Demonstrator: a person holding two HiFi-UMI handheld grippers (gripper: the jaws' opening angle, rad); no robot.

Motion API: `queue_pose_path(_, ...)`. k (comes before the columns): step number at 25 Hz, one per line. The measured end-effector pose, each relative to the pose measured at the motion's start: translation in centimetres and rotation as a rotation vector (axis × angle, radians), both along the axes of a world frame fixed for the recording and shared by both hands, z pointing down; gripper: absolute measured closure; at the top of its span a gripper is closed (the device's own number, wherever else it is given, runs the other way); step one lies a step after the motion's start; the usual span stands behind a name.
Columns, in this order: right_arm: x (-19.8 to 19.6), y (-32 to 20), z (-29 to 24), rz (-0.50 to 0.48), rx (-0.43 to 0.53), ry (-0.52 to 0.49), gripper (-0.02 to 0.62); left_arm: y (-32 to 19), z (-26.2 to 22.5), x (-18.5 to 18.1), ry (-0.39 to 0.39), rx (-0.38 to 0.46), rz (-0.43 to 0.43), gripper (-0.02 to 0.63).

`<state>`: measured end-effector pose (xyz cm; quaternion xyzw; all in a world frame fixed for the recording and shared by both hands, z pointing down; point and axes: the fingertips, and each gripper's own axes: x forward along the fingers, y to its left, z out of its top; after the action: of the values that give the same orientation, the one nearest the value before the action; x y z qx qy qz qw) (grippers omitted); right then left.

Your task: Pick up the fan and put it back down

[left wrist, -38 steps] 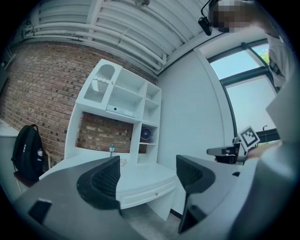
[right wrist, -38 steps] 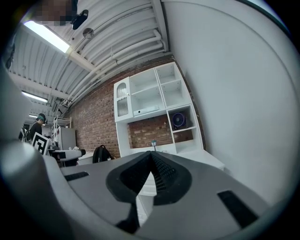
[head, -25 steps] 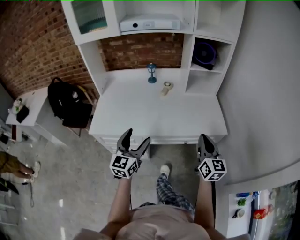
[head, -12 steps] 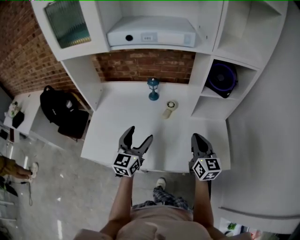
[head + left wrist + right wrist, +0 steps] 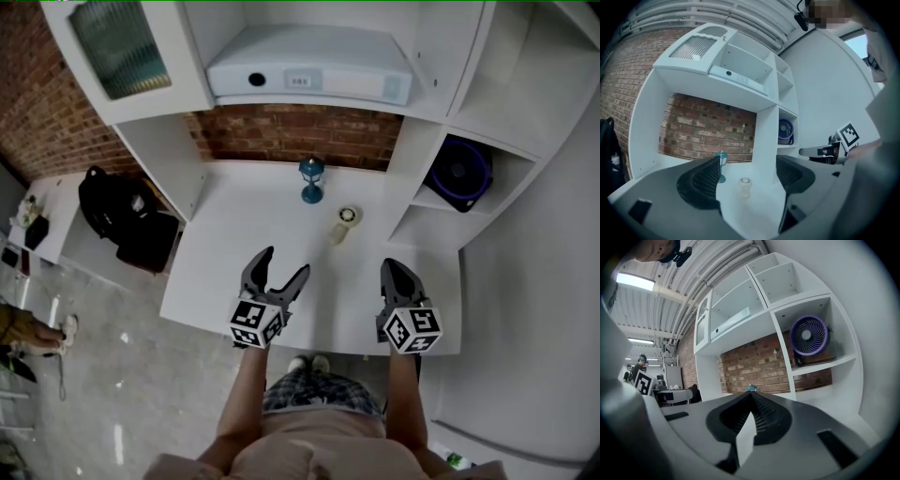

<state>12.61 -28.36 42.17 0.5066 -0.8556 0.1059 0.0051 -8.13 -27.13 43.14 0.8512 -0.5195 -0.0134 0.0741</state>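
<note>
Purple fan (image 5: 459,173) in cubby (image 5: 427,200); left gripper (image 5: 284,262) spread, right gripper (image 5: 391,268) closed, both empty

Small cream handheld fan (image 5: 343,221) on the white bench (image 5: 244,253), toward its back; purple round fan (image 5: 459,173) upright in the right shelf cubby (image 5: 497,202).

In the head view, the purple fan (image 5: 459,174) sits deep in a cubby at the right, partly hidden by the cubby's walls. At the left edge a person (image 5: 23,328) is cut off, with only a leg and a shoe showing. The small cream thing (image 5: 343,223) on the table (image 5: 272,244) is too small to identify. In the right gripper view, the blue lamp (image 5: 751,387) is almost wholly hidden behind the right gripper (image 5: 751,399), whose jaws are pressed together. In the left gripper view, a black bag (image 5: 607,140) is cut by the left edge.
</note>
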Motion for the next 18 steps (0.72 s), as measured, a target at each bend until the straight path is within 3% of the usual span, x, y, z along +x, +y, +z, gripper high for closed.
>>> queue_pose_path(9,0.7,-2.6,0.1,0.036,-0.014,-0.008,0.578,-3.9,0.2,1.5,-0.011,-0.028,0.053,0.245)
queue_pose_path(18,-0.2,-6.5,3.4,0.025,-0.071,0.011,0.578,-9.2,4.0,4.3,-0.047,-0.101,0.114,0.247)
